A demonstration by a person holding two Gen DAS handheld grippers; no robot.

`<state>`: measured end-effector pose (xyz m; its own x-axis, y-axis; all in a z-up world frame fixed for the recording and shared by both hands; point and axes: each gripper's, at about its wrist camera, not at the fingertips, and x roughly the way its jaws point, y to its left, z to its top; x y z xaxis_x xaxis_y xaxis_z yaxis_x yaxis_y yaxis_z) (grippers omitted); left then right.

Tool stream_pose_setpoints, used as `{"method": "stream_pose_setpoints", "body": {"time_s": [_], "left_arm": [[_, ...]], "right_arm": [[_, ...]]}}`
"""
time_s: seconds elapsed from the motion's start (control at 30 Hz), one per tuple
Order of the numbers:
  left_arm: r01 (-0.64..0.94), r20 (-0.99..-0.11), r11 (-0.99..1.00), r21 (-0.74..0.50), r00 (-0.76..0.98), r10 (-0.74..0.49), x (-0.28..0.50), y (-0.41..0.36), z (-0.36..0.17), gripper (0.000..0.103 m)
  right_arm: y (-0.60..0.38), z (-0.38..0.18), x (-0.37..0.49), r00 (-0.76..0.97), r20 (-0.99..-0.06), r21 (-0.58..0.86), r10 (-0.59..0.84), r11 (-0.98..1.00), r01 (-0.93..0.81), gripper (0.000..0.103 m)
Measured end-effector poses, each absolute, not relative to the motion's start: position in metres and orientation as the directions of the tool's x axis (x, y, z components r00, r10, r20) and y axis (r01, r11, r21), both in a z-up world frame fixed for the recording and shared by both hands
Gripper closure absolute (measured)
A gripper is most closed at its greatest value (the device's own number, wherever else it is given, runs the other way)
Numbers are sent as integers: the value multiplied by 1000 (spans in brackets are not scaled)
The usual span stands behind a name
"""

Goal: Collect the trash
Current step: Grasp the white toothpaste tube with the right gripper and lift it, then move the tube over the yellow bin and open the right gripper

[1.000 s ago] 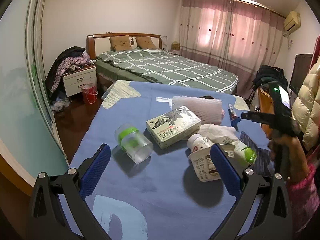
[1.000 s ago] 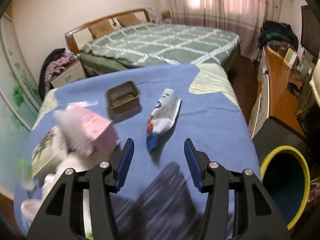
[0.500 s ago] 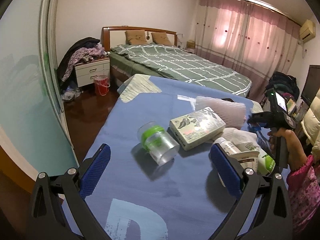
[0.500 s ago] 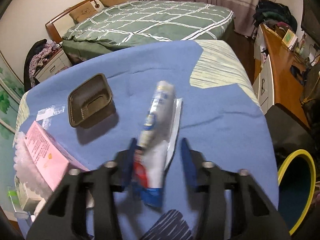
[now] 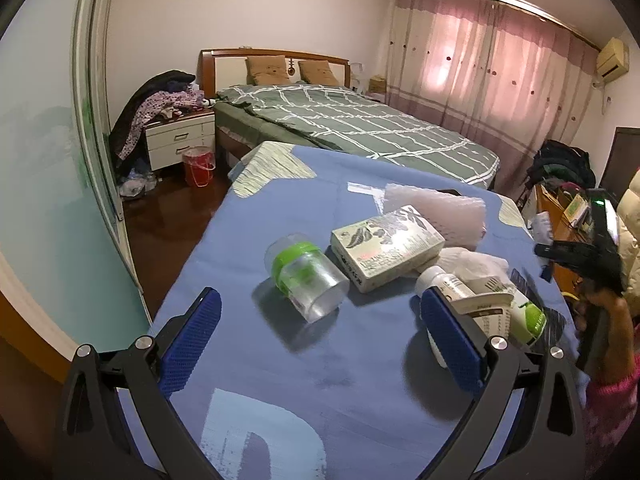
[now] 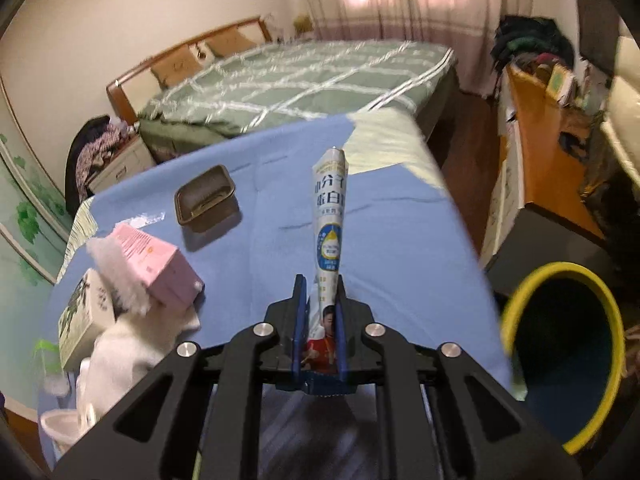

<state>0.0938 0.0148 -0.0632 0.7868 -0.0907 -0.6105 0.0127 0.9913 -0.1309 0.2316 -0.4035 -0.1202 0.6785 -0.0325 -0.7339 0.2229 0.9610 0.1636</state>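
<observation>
Right wrist view, grip: right gripper [image 6: 319, 300] clamped on a flattened printed pouch [image 6: 329, 220]; jaws nearly together, only the pouch's thickness between the pads. Hold is at the pouch's lower end; the rest sticks out forward, clear of the blue cloth [image 6: 380, 240].
Risk 1, slip: pinch sits at one end of a thin, slick pack. A quick swing could let it slide or pivot out of the pads.
Risk 2, miss: yellow-rimmed bin [image 6: 560, 356] stands to the right, beside the table edge and lower. Judged: if released before the pouch is over the opening, it lands on the floor or the rim.
Risk 3, snag: long free end may strike the bin rim on the way in.
Left wrist view, tool: left gripper [image 5: 320, 340] wide apart, holds nothing, touches nothing; hovers above the cloth.
Risk 4, knock: right blue pad sits close in front of a white bottle [image 5: 440, 284]. A careless drop could bump it, or roll the clear jar w/ green band [image 5: 306, 280] just ahead.
Farther items: printed carton [image 5: 386, 246], then bubble wrap [image 5: 436, 212]; pink box [image 6: 156, 260] and brown tray [image 6: 206, 200] in right wrist view. All not yet collected.
Background: bed [image 5: 340, 128].
</observation>
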Motion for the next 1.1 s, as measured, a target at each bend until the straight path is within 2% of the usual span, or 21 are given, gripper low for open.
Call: {"method": "stream_pose_setpoints", "body": {"time_s": [0.37,0.8,0.83,0.87,0.97,1.1], "left_arm": [[71,-618,991,-117,776,-129,87,-12,-68,5],[122,-630,987,-102,760,-159,86,-35,-72,5],[125,-631,987,-101,759,-161,86,-37,-73,5],[128,-633,987,-101,757,-163,87,-37,-73,5],[140,-639,985,-98,750,-170,88,-41,-75,5],[150,-646,984,-98,743,-177,89,-46,-77,5]], "right_arm": [[-476,-116,127,717,-656,190,-235,868,459,90],[-544,-147,87,639,-699,241,-321,736,633,89],[-546,-147,86,636,-699,244,-327,728,641,87],[-547,-148,85,636,-698,245,-330,724,645,82],[-547,-148,83,628,-692,234,-355,713,661,62],[-544,-148,84,628,-684,223,-371,714,664,59]]}}
